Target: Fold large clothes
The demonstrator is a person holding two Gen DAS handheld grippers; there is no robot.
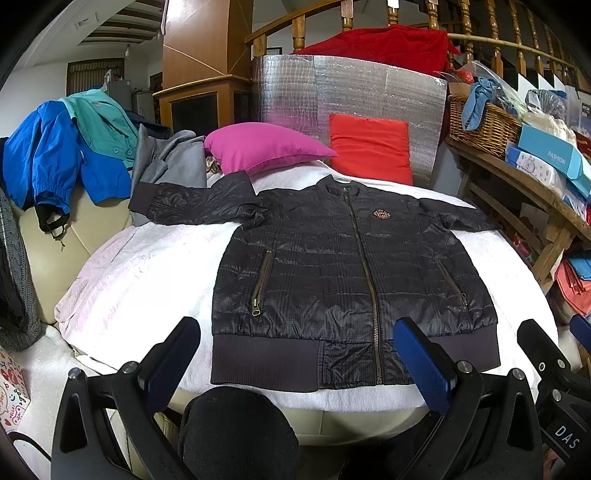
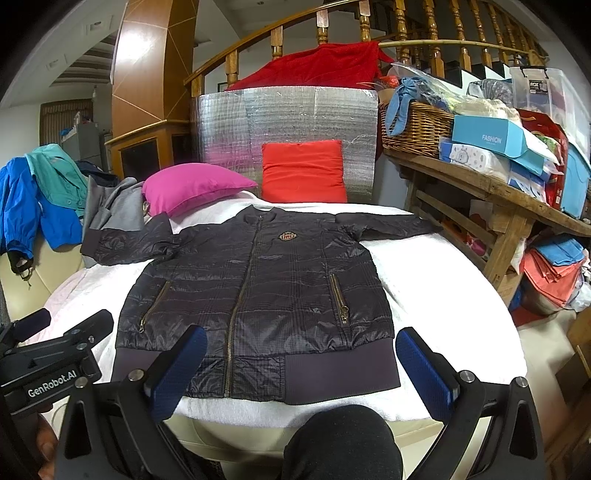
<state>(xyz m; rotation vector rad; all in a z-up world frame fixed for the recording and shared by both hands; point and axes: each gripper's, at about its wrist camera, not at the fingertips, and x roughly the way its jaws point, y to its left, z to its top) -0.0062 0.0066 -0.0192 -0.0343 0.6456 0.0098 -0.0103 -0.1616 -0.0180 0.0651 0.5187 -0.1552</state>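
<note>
On white bedding (image 1: 140,280), black jacket (image 1: 332,266) flat, pillows behind, wooden railing (image 2: 321,22), both claws apart.

Dark charcoal jacket (image 1: 332,258) with a faint check and brass zips, at frame centre on a white cover (image 1: 147,266) — behind it, a magenta cushion (image 1: 262,147) and a red one (image 1: 371,147); blue gripper pads (image 1: 424,365).

Magenta pillow (image 1: 258,147) beside red cushion (image 1: 371,147), which leans on silver foil panel (image 1: 295,92). Blue jacket (image 1: 48,162), teal shirt (image 1: 103,122) and grey garment (image 1: 170,162) heaped left. Wicker basket (image 2: 417,127), blue FASHION box (image 2: 491,138) on wooden shelf (image 2: 480,184).
</note>
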